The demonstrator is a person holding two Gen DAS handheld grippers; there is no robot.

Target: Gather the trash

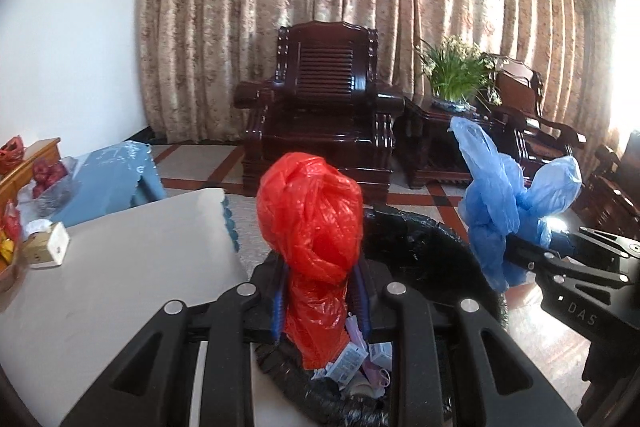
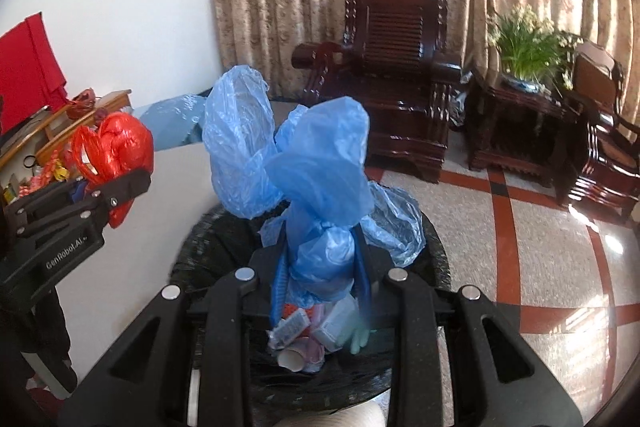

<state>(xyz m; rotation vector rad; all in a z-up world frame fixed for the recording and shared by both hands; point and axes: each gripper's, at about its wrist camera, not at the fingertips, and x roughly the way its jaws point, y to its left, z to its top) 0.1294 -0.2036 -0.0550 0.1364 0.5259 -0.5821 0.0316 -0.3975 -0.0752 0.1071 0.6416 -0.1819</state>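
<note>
1. Left gripper (image 1: 320, 291) has its jaws squeezed in on a knotted red plastic bag (image 1: 310, 215). The bunched top sticks up past the fingertips, the rest hangs down between them.
2. Right gripper (image 2: 322, 279) does the same with a blue plastic bag (image 2: 316, 167): jaws narrow, pinching it just under the knot, two loose flaps puffing up above.
3. Both grippers tilt downward, side by side, each visible at the edge of the other's camera.
4. Right below them sits a bin with a black liner (image 2: 208, 239), just beside the edge of the white table (image 1: 100, 287). Inside you can see a paper cup (image 2: 292, 357), small cartons (image 2: 290, 327) and other wrappers. The red bag's lower end hangs over that pile.
5. At the table's far left edge: a small box (image 1: 50, 245).
</note>
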